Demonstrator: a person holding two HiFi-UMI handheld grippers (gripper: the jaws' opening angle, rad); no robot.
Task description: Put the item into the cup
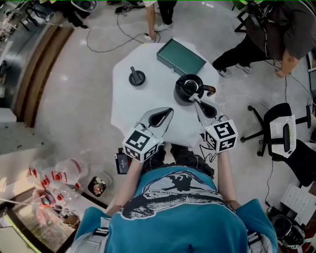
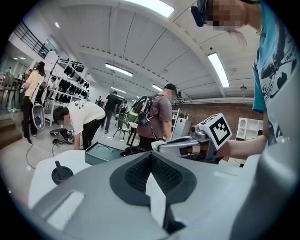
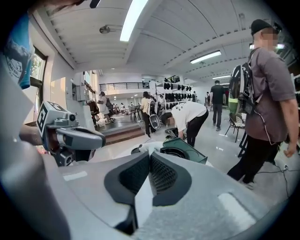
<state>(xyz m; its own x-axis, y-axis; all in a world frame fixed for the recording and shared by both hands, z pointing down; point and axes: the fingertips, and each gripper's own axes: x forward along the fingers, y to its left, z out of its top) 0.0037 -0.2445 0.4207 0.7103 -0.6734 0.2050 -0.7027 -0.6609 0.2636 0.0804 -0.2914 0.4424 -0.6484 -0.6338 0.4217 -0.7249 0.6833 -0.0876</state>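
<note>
A small black item with an upright knob (image 1: 137, 77) (image 2: 62, 172) lies on the white table (image 1: 128, 106) at the left. A black cup (image 1: 189, 89) (image 2: 132, 151) (image 3: 174, 152) with a brown handle stands at the table's right, just before a green tray (image 1: 180, 57) (image 2: 104, 153) (image 3: 186, 148). My left gripper (image 1: 170, 110) (image 2: 151, 155) hovers shut and empty over the table's near edge, well short of the knobbed item. Also shut and empty, my right gripper (image 1: 195, 100) (image 3: 150, 157) points its tips at the cup's near rim.
Office chairs (image 1: 284, 133) stand right of the table. A person (image 1: 269, 29) bends down at the far right, another (image 1: 160, 15) stands behind the table. Cables (image 1: 106, 44) trail on the floor, and bins with rubbish (image 1: 64, 183) sit at the lower left.
</note>
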